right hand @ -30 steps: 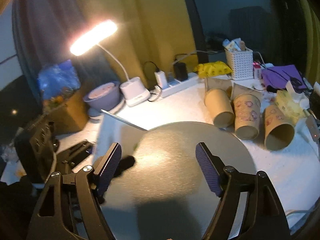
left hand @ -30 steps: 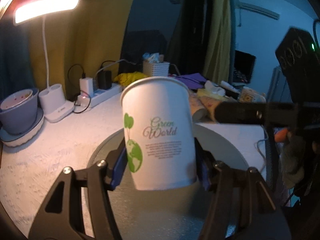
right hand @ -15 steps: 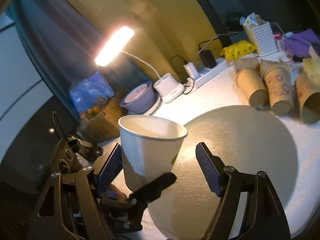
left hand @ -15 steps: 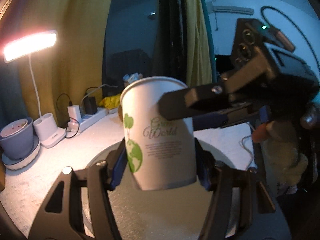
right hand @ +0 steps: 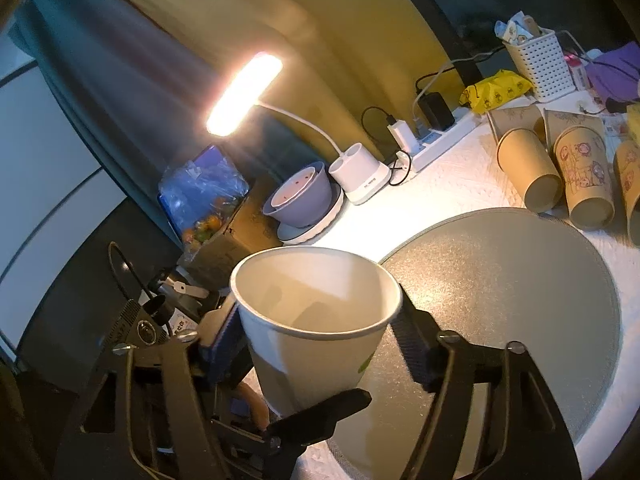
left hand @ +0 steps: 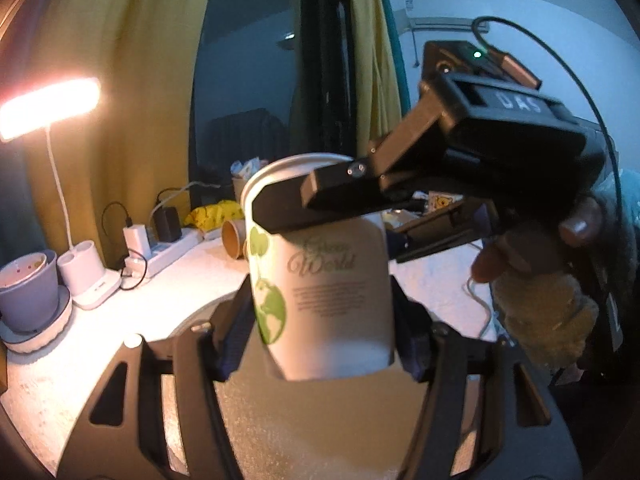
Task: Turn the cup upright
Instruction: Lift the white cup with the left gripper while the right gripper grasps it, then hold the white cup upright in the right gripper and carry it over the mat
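A white paper cup (left hand: 324,280) with green "Green World" print is held upright, mouth up, above the round grey mat (left hand: 320,432). My left gripper (left hand: 320,320) is shut on its lower body. My right gripper (right hand: 320,332) has come in from the right in the left wrist view, and its fingers (left hand: 320,200) stand on both sides of the cup's upper part, pressing its wall. In the right wrist view the cup (right hand: 316,320) shows its open mouth between the right fingers, over the edge of the mat (right hand: 500,300).
A lit desk lamp (right hand: 244,96) and its white base (right hand: 360,176) stand at the back, beside a purple bowl (right hand: 300,200) and a power strip (right hand: 432,144). Several brown paper cups (right hand: 528,172) lie on their sides beyond the mat. A white basket (right hand: 536,60) stands behind them.
My left gripper has lifted the cup. My right gripper has moved in from the right and closed its fingers around the cup's upper part.
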The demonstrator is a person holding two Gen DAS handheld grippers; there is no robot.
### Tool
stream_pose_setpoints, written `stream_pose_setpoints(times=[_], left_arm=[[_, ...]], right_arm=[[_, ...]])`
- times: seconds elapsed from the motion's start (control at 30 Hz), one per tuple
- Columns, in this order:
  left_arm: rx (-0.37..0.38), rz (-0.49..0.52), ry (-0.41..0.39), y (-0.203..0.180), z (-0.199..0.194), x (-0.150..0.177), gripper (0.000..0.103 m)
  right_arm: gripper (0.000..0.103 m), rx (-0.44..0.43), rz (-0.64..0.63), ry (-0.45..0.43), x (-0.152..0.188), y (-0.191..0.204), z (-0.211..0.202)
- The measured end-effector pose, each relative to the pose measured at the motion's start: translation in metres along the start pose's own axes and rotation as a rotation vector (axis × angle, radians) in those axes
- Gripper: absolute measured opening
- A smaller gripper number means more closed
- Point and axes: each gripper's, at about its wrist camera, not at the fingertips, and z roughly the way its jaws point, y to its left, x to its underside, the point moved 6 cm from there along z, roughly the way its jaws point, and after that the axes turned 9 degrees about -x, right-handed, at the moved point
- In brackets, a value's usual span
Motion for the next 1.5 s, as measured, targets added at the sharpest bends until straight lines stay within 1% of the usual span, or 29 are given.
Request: stream_pose_setpoints(times=[0.07,0.13,0.17,0.27,0.33,0.4,0.5,0.63,0.67,0.8,0.9,1.0,1.03,1.17,1.37,1.5], left_arm=[[-0.003,-0.008,0.019,0.001,0.002,0.001,0.066],[0.003,-0.016,0.032,-0.001,0.002,0.004,0.079],[0.01,-0.02,0.037,0.0,0.002,0.004,0.08],[0.009,-0.021,0.055,0.0,0.005,0.007,0.081],[0.008,-0.031,0.074,0.002,0.008,0.008,0.081],[0.009,-0.049,0.092,0.005,0.01,0.01,0.081],[-0.001,-0.075,0.117,0.01,0.012,0.013,0.081],[-0.02,-0.134,0.162,0.024,0.02,0.017,0.081],[-0.028,-0.153,0.176,0.028,0.022,0.019,0.081],[-0.049,-0.225,0.212,0.044,0.026,0.023,0.081],[-0.08,-0.29,0.234,0.061,0.03,0.027,0.081],[-0.111,-0.34,0.257,0.075,0.032,0.031,0.081],[-0.137,-0.364,0.267,0.083,0.032,0.033,0.081],[-0.196,-0.433,0.299,0.104,0.034,0.041,0.081],[-0.261,-0.453,0.35,0.118,0.045,0.051,0.081],[-0.283,-0.473,0.363,0.123,0.046,0.056,0.081]], right_arm=[[0.07,0.011,-0.006,0.001,-0.001,-0.001,0.002],[0.07,0.022,-0.013,0.001,-0.002,-0.002,0.003],[0.07,0.029,-0.016,-0.003,-0.003,-0.002,0.002],[0.07,0.048,-0.029,-0.024,-0.007,-0.003,0.0],[0.07,0.075,-0.046,-0.045,-0.013,-0.005,-0.001],[0.07,0.122,-0.075,-0.061,-0.017,-0.009,-0.002],[0.07,0.22,-0.129,-0.085,-0.025,-0.016,-0.002],[0.07,0.288,-0.167,-0.108,-0.032,-0.028,0.0],[0.07,0.32,-0.186,-0.111,-0.034,-0.031,0.002],[0.07,0.406,-0.237,-0.109,-0.034,-0.043,0.01],[0.07,0.466,-0.278,-0.108,-0.033,-0.049,0.015],[0.07,0.503,-0.308,-0.094,-0.031,-0.053,0.023],[0.07,0.514,-0.318,-0.088,-0.03,-0.054,0.026],[0.07,0.556,-0.361,-0.076,-0.029,-0.055,0.036],[0.07,0.586,-0.407,-0.043,-0.025,-0.057,0.052],[0.07,0.597,-0.428,-0.025,-0.024,-0.059,0.061]])
